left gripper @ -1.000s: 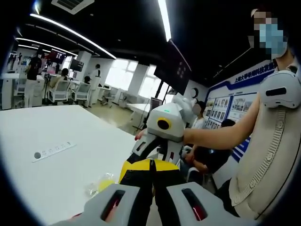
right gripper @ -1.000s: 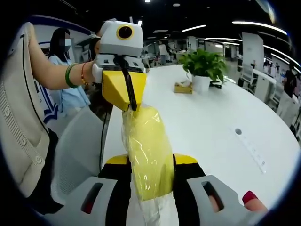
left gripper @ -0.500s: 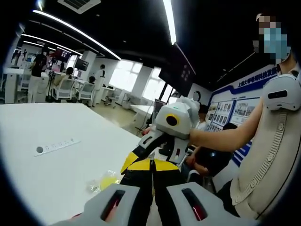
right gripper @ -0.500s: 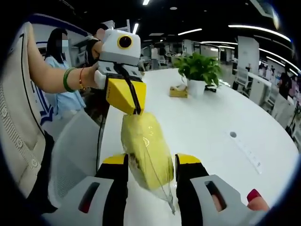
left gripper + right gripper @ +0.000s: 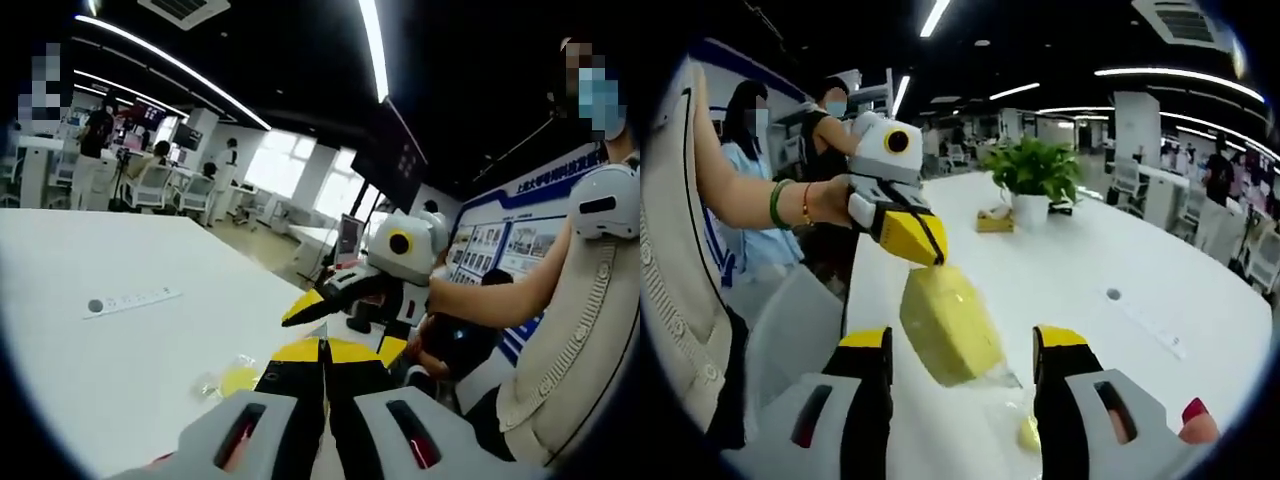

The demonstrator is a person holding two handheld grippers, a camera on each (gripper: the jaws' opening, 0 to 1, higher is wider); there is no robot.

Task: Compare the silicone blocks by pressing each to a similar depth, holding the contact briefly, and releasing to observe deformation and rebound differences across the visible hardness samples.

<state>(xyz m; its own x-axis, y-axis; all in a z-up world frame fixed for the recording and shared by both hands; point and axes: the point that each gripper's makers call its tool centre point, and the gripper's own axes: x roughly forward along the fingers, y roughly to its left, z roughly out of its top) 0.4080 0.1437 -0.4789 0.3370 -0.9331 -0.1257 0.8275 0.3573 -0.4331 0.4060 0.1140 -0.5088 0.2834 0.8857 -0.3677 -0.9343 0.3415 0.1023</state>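
Observation:
A yellow silicone block [image 5: 945, 325] in a clear plastic bag hangs above the white table [image 5: 1120, 250]. My left gripper [image 5: 923, 243] is shut on the bag's top, the block slanting down from its yellow jaws. My right gripper [image 5: 962, 345] stands open, its jaws on either side of the block and apart from it. In the left gripper view my left gripper [image 5: 322, 345] shows its jaws pressed together, and the right gripper [image 5: 345, 330] faces it with spread jaws. A small yellow piece [image 5: 237, 378] in clear wrap lies on the table, the same yellow piece [image 5: 1028, 432] lying below my right jaws.
A potted plant [image 5: 1035, 180] and a small box [image 5: 992, 222] stand farther along the table. A socket strip [image 5: 130, 300] is set into the tabletop. A person's arm [image 5: 750, 195] holds the left gripper. Seated people and chairs [image 5: 150, 185] are behind.
My right gripper has opened and let go of the yellow block it was squeezing. The block now hangs from the left gripper alone, tilted, with the two grippers farther apart.

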